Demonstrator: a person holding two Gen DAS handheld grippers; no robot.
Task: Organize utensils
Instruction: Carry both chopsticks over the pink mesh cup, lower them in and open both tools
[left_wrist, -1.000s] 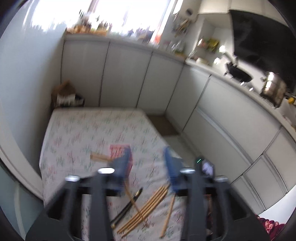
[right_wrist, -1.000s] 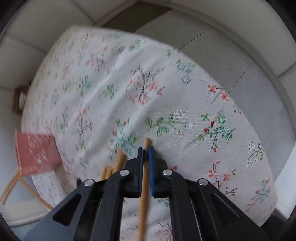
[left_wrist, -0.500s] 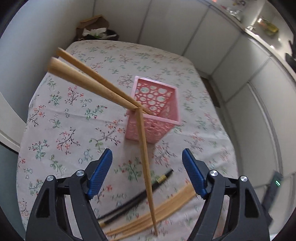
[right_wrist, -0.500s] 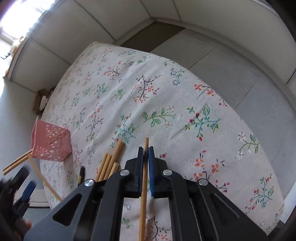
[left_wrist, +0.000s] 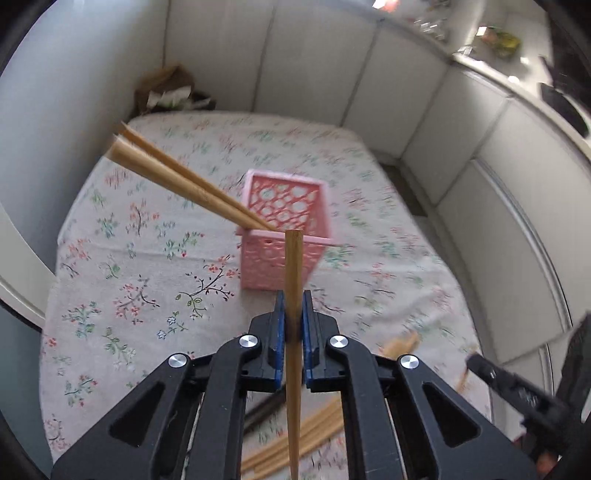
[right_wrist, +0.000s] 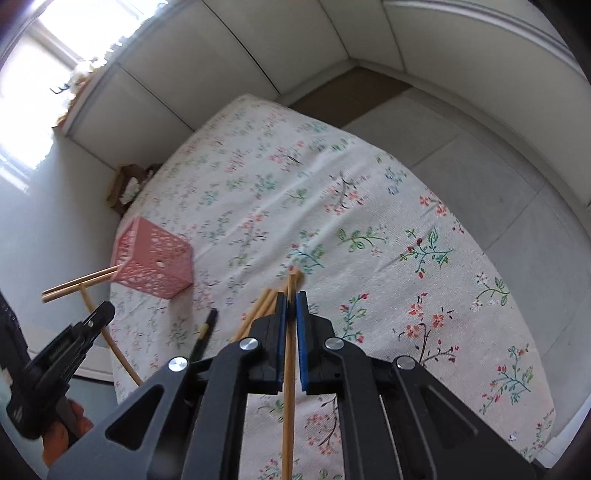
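The left gripper (left_wrist: 291, 325) clamps a wooden chopstick (left_wrist: 294, 280), its tip up near the rim of the pink basket (left_wrist: 284, 236), which stands on the floral tablecloth (left_wrist: 147, 266) with two chopsticks (left_wrist: 177, 177) leaning out of it. The right gripper (right_wrist: 291, 317) pinches another chopstick (right_wrist: 290, 369) (held lengthwise between its blue pads) above the loose wooden chopsticks (right_wrist: 258, 314) and a black chopstick (right_wrist: 205, 332) lying on the cloth.
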